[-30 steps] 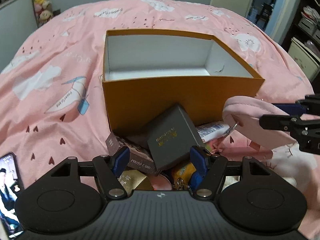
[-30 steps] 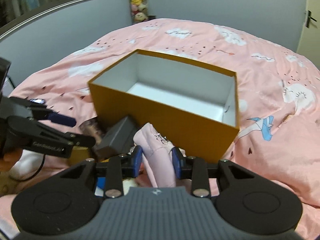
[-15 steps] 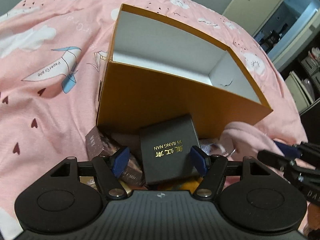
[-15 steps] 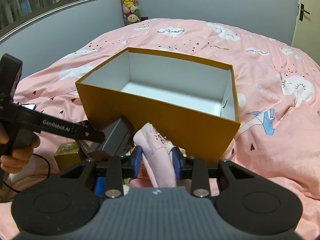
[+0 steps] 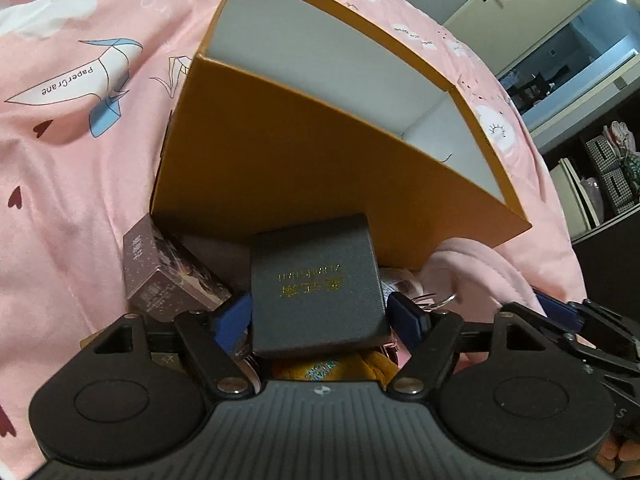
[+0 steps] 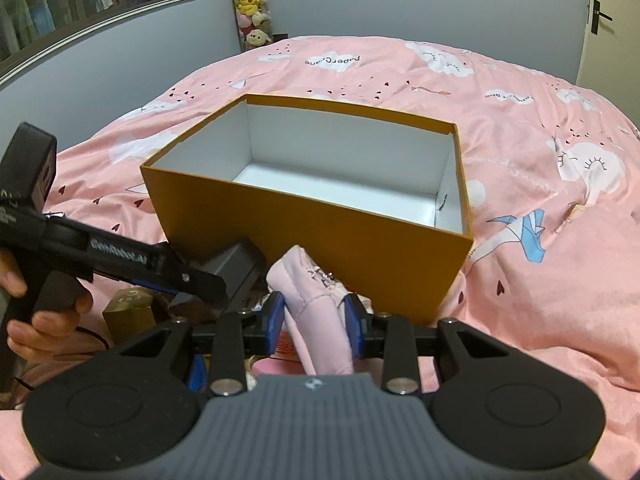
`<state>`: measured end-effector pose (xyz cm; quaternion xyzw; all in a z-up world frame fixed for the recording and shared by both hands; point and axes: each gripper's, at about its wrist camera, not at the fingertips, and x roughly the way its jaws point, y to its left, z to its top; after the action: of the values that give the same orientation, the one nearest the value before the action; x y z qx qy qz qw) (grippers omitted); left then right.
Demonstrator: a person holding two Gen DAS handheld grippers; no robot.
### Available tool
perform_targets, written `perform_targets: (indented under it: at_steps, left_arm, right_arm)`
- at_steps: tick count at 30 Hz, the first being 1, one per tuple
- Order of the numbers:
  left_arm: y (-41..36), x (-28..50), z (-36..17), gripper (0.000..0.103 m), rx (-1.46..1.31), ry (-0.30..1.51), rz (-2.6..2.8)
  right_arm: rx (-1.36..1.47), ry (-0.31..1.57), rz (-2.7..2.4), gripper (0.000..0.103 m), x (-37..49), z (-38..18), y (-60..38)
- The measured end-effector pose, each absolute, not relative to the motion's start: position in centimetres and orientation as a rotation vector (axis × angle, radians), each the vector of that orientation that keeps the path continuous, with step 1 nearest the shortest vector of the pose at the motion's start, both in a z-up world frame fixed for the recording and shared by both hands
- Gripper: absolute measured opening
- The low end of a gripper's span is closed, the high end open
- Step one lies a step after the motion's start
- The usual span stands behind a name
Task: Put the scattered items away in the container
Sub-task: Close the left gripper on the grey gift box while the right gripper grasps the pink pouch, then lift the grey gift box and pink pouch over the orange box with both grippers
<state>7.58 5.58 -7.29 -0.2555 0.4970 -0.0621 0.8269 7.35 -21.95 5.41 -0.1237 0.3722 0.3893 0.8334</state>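
Note:
An open orange box (image 5: 288,160) with a white inside stands on the pink bed; it also shows in the right wrist view (image 6: 320,232). My left gripper (image 5: 318,314) is shut on a dark grey gift box (image 5: 316,280) with gold lettering, held just in front of the orange box's near wall. My right gripper (image 6: 314,318) is shut on a pink zip pouch (image 6: 316,300), held in front of the same wall. The pouch (image 5: 476,272) and the right gripper's fingers (image 5: 560,312) show at the right of the left wrist view. The left gripper (image 6: 192,280) shows at the left of the right wrist view.
A brown starry card box (image 5: 168,276) lies left of the grey box. A gold box (image 6: 128,308), a yellow-orange item (image 5: 340,368) and other small items lie under the grippers. The pink duvet (image 6: 540,160) spreads all around. Shelves (image 5: 612,168) stand at far right.
My left gripper has moved closer to the orange box and tilted, with the grey box still in it. My right gripper has risen slightly with the pouch.

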Motion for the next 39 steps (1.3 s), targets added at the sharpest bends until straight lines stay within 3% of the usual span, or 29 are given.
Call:
perform_targets:
  at_steps: [12, 28, 32, 39]
  left_arm:
    - [3.4, 8.8, -7.8, 0.094, -0.431, 1.097, -0.090]
    - [2.9, 7.4, -6.2, 0.092, -0.361, 1.040, -0.089]
    - [2.8, 6.6, -4.8, 0.092, -0.326, 1.003, -0.088]
    - [2.1, 5.1, -1.8, 0.092, -0.260, 0.949, -0.113]
  right_arm:
    - [-0.293, 0.789, 0.824, 0.037, 7.2, 4.7, -21.1]
    - [-0.353, 0.877, 0.814, 0.041, 8.0, 2.8, -21.5]
    - [-0.383, 0.874, 0.824, 0.033, 7.7, 2.5, -21.5]
    - [-0.396, 0.829, 0.846, 0.028, 7.0, 4.0, -22.0]
